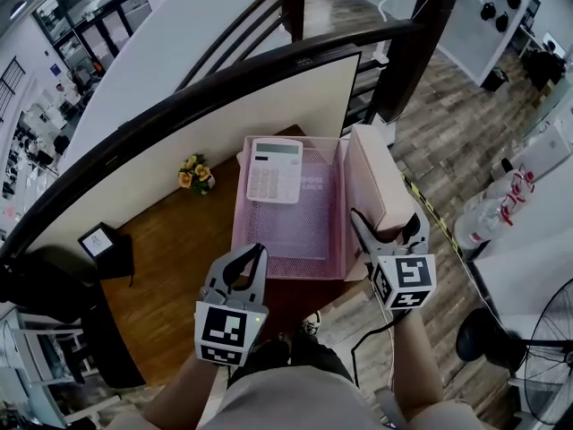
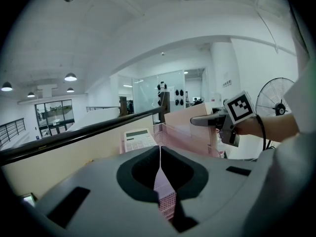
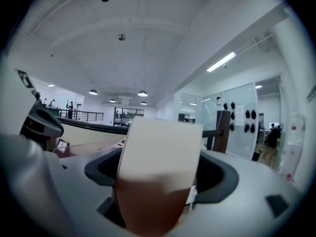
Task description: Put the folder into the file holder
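Note:
The pale pink folder [image 1: 372, 182] stands on edge along the right wall of the pink mesh file holder [image 1: 295, 231] on the wooden desk. My right gripper [image 1: 387, 218] straddles its near end, and its jaws stand wide apart. In the right gripper view the folder [image 3: 160, 152] rises between the jaws with a dark gap on each side, so the pads do not press it. My left gripper [image 1: 258, 251] hovers at the holder's near left corner, shut and empty. In the left gripper view its jaws meet in a thin line, with the folder [image 2: 185, 118] beyond.
A white calculator [image 1: 275, 170] lies at the back of the holder. A small flower bunch [image 1: 194, 173] and a small dark frame [image 1: 97, 238] sit on the desk [image 1: 179, 276] to the left. A dark handrail [image 1: 224, 79] and cream panel stand behind. Bottles [image 1: 492, 209] stand right.

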Motion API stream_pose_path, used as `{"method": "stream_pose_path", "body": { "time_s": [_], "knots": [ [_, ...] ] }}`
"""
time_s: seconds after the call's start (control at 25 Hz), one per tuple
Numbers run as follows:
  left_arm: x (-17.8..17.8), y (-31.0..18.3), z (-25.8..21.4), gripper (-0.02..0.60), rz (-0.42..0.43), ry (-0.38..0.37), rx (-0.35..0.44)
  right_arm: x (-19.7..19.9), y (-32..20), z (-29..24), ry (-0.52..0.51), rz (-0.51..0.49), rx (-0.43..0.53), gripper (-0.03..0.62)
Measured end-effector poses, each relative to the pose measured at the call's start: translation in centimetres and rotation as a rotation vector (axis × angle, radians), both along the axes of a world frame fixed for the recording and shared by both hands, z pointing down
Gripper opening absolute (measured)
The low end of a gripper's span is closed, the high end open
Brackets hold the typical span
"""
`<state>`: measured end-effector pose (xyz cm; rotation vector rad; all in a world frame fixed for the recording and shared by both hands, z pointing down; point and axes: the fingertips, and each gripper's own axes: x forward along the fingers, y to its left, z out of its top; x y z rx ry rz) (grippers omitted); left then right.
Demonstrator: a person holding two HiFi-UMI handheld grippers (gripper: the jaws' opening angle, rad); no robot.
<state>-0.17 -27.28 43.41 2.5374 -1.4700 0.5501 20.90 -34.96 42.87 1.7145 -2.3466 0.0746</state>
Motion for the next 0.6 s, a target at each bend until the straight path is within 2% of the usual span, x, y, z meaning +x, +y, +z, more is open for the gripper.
{"method": "stream_pose_path", "body": {
  "time_s": [0.04,0.12,0.2,0.32,0.48,0.6],
  "knots": [
    [0.1,0.1,0.0,0.011,0.003,0.001,-0.001,0.2,-0.2,-0.7,0.002,0.014,-0.004,0.451],
    [0.3,0.2,0.0,0.011,0.01,0.0,-0.004,0.5,-0.5,-1.4,0.02,0.034,-0.036,0.391],
    [0.5,0.4,-0.1,0.011,0.016,-0.001,-0.006,0.7,-0.5,-1.4,0.04,0.048,-0.085,0.382],
    [0.8,0.5,-0.2,0.011,0.022,0.0,-0.007,1.2,-0.6,-1.5,-0.001,0.088,-0.114,0.344],
    [0.9,0.6,-0.1,0.011,0.024,-0.001,-0.01,0.8,-0.4,-3.2,-0.111,0.116,-0.013,0.305],
    [0.7,0.7,0.0,0.011,0.02,-0.005,-0.013,0.5,-0.2,-5.4,-0.14,0.126,0.105,0.296]
  ]
}}
